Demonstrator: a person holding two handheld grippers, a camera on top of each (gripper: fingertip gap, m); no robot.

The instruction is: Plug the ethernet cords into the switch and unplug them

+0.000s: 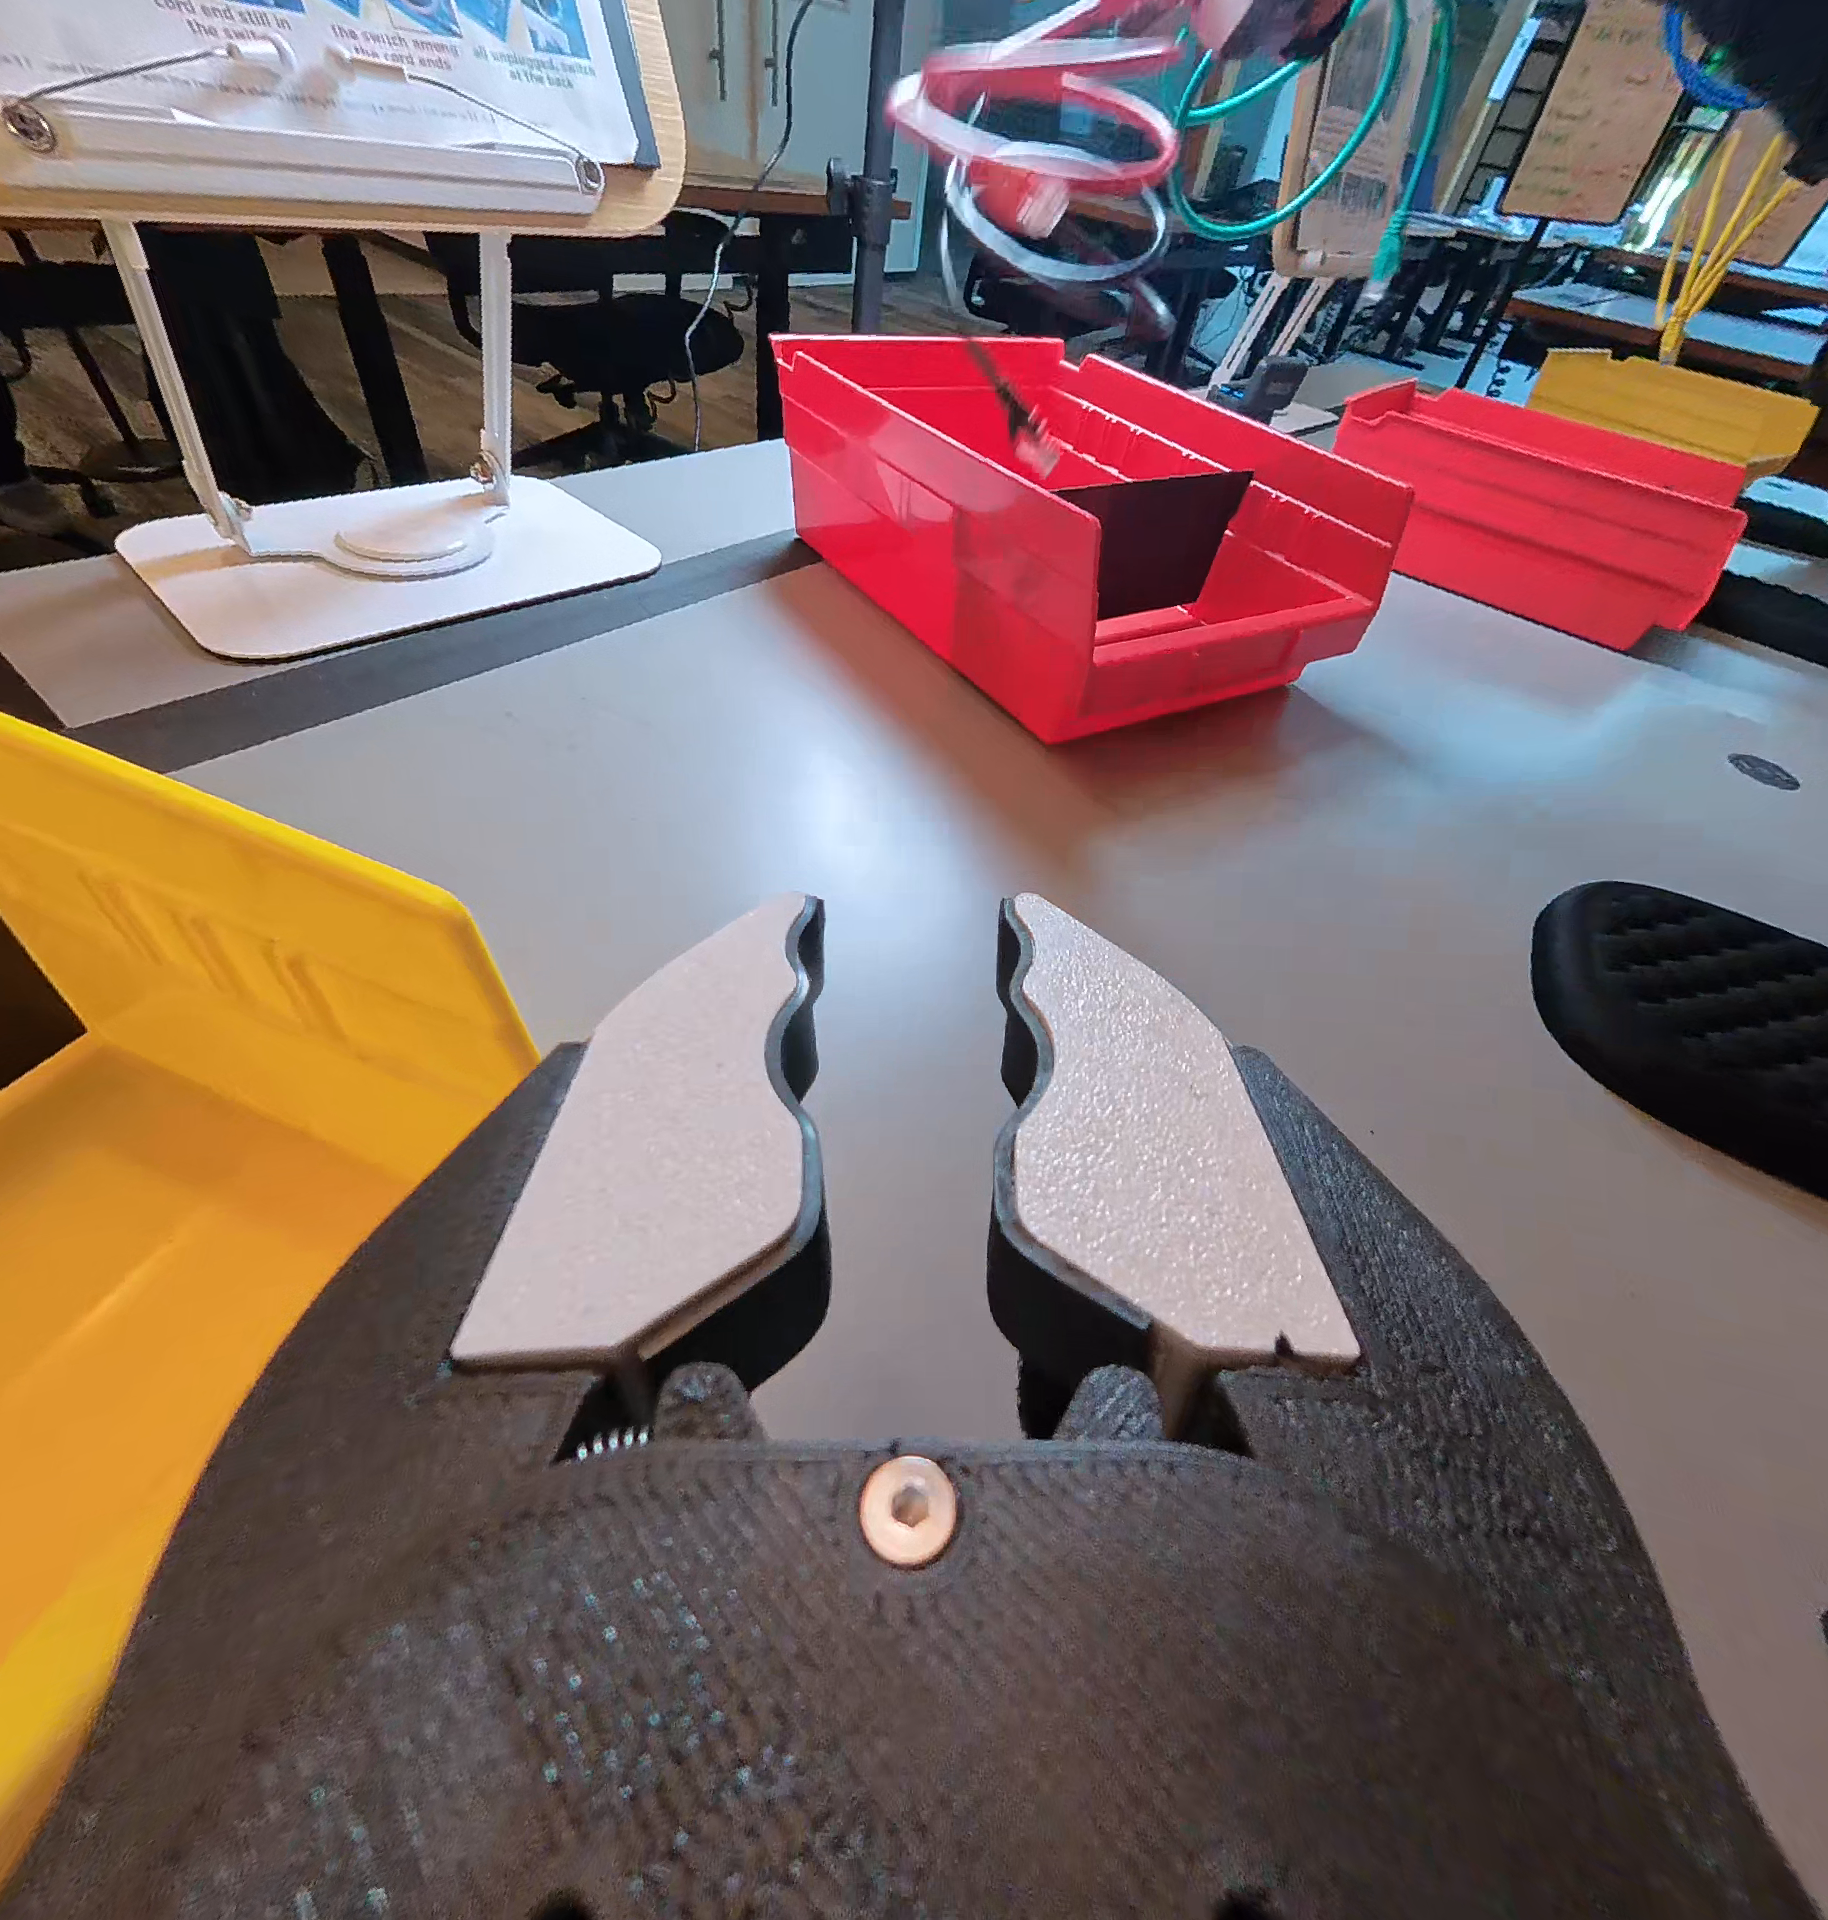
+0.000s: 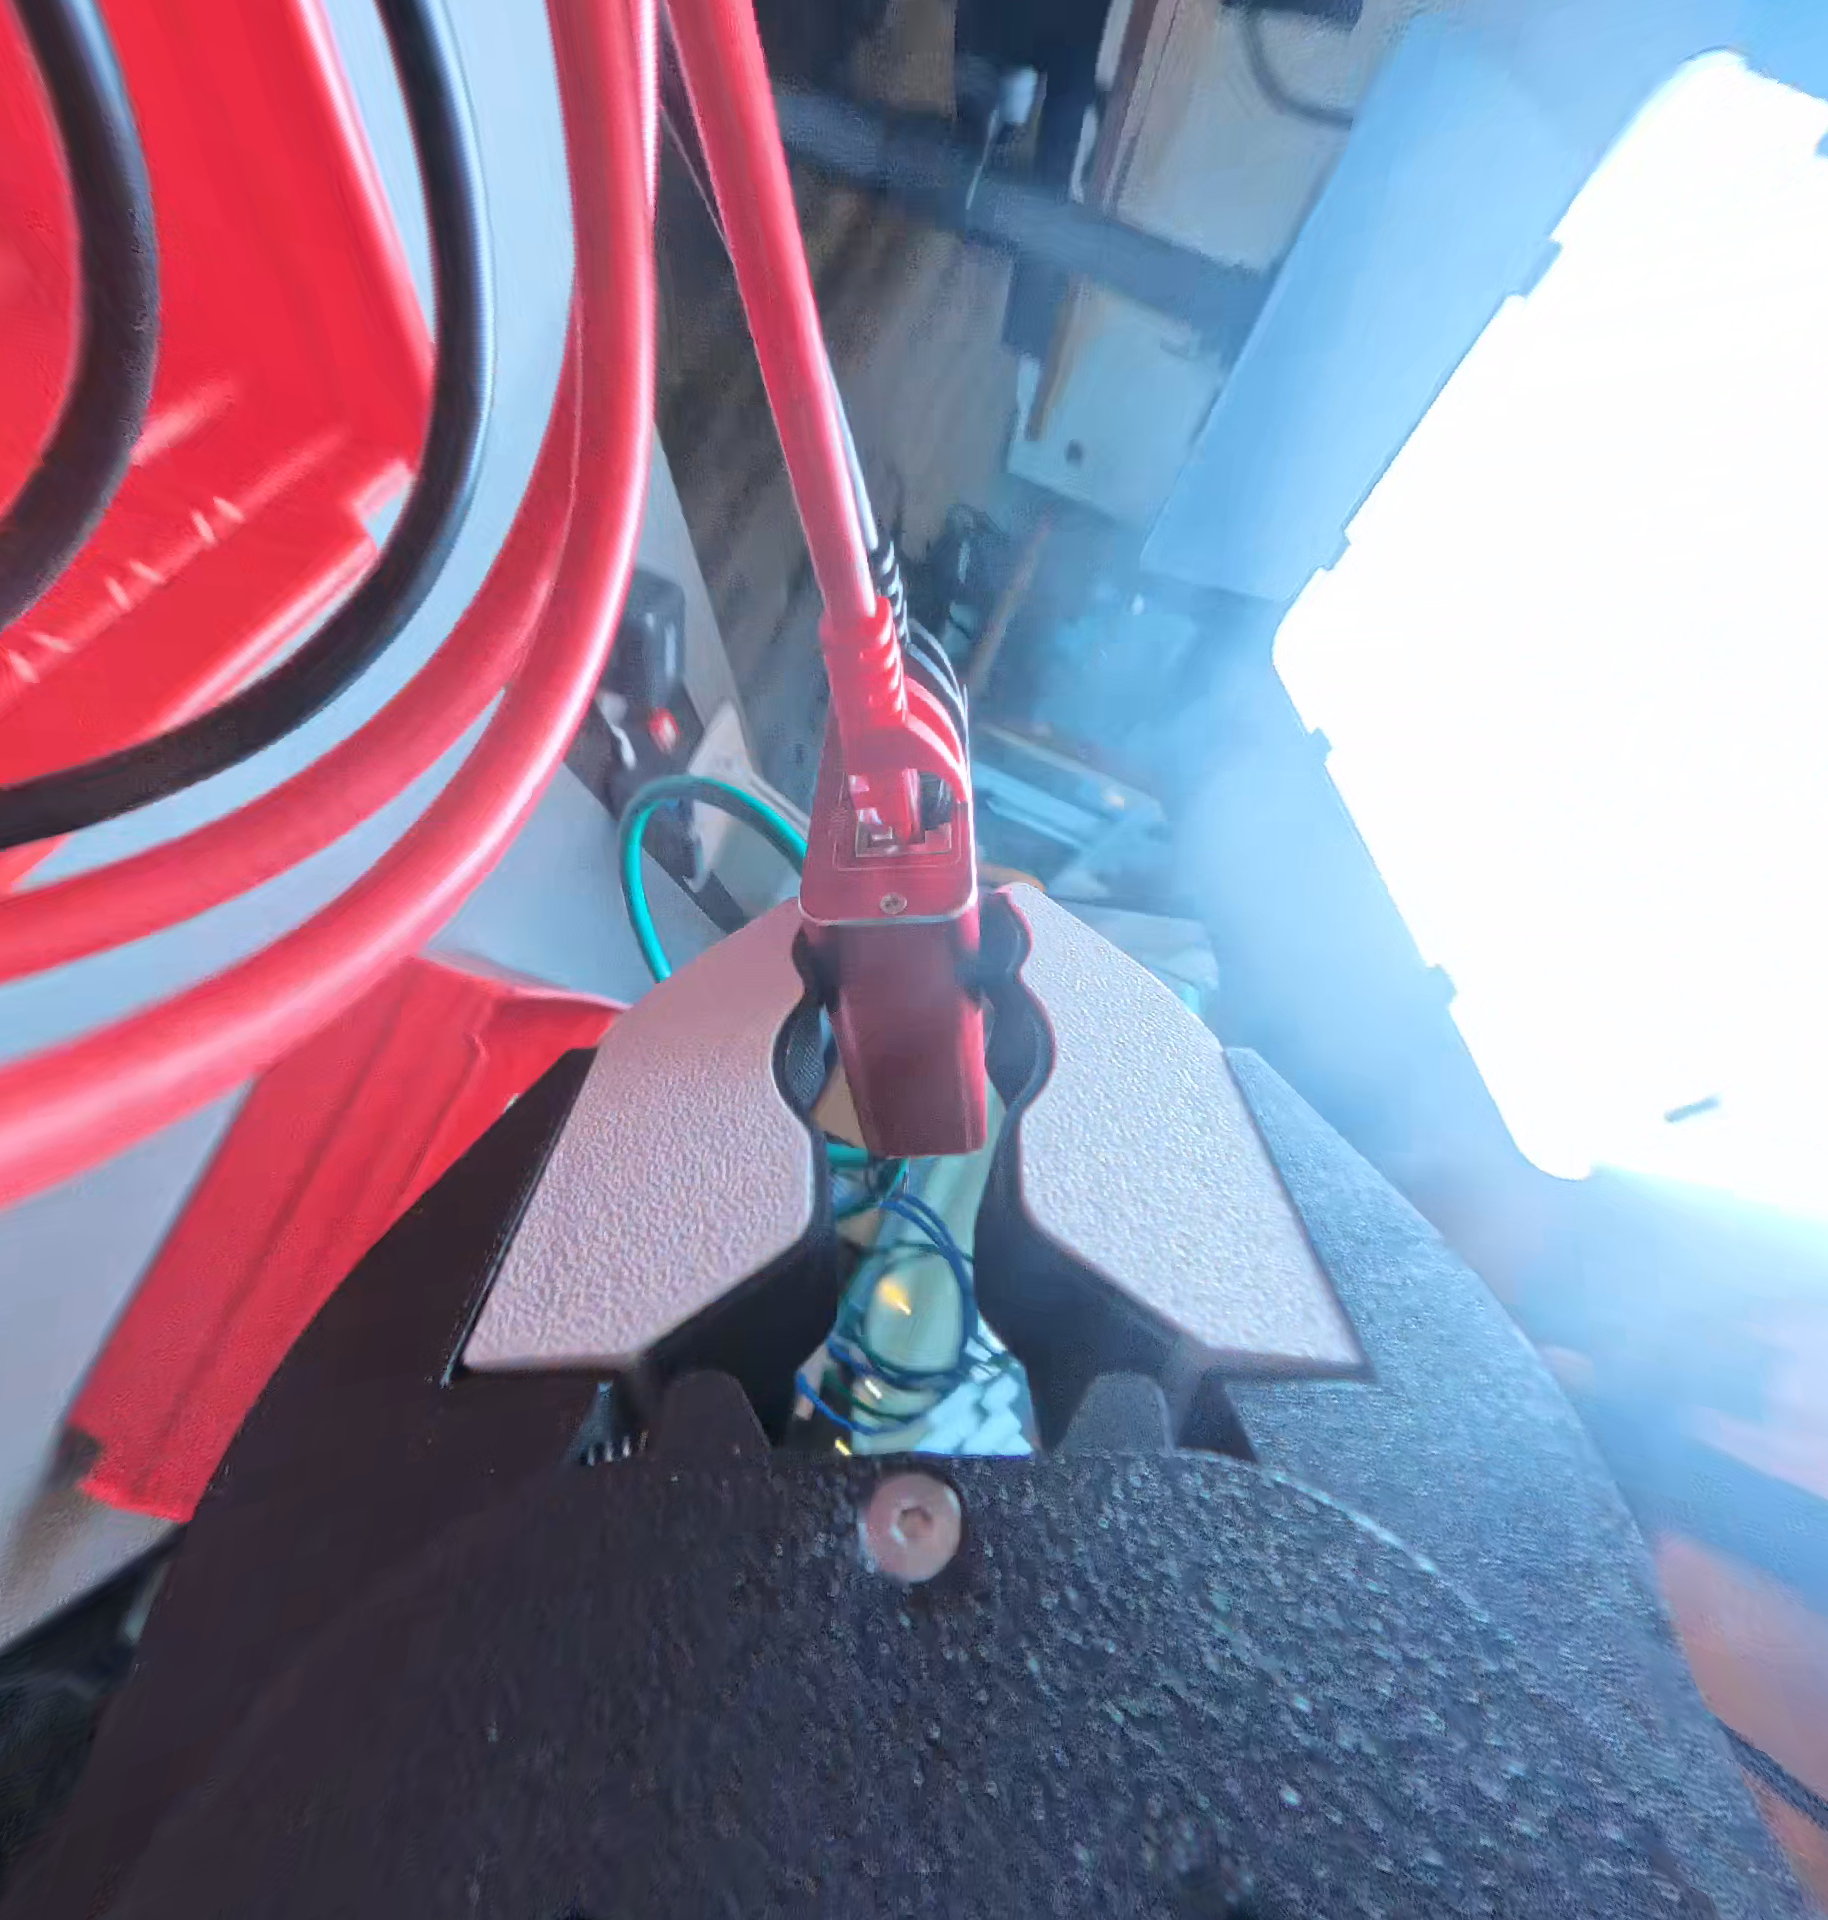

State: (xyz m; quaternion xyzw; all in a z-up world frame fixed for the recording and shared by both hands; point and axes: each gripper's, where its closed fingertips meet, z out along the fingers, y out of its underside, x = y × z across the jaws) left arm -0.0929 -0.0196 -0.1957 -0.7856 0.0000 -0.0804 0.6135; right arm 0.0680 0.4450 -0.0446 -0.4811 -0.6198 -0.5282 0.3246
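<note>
Nearest in the left wrist view, the left tongs [image 1: 910, 925] hover low over a grey worktop [image 1: 1149, 831] with their jaws parted and nothing between them. Just to their left stands a yellow bin [image 1: 214, 1091], its near wall touching the edge of the view. On the right, a black textured pad [image 1: 1710, 1029] lies on the worktop. Farther back, a red bin [image 1: 1076, 551] with a black divider sits near the middle of the surface, a second red bin [image 1: 1544, 509] and another yellow one [image 1: 1668, 410] beyond it to the right. At the back left, a white stand [image 1: 390, 551] carries a printed sheet above the worktop. High above the red bin, blurred coils of red cord [image 1: 1035, 135] hang in the air, with a green cord [image 1: 1305, 197] and yellow cords [image 1: 1710, 249] farther off against a room of desks and boards. In the right wrist view, the right tongs [image 2: 902, 935] are clamped on a small red switch [image 2: 905, 997], held well above the worktop. A red ethernet cord [image 2: 785, 343] is plugged into the switch's upward face, and a dark plug sits just behind it. Loops of red cord and a black cord [image 2: 442, 447] sweep across the left, over a red bin [image 2: 245, 436]. To the right, a bright window [image 2: 1616, 623] washes out the room.
</note>
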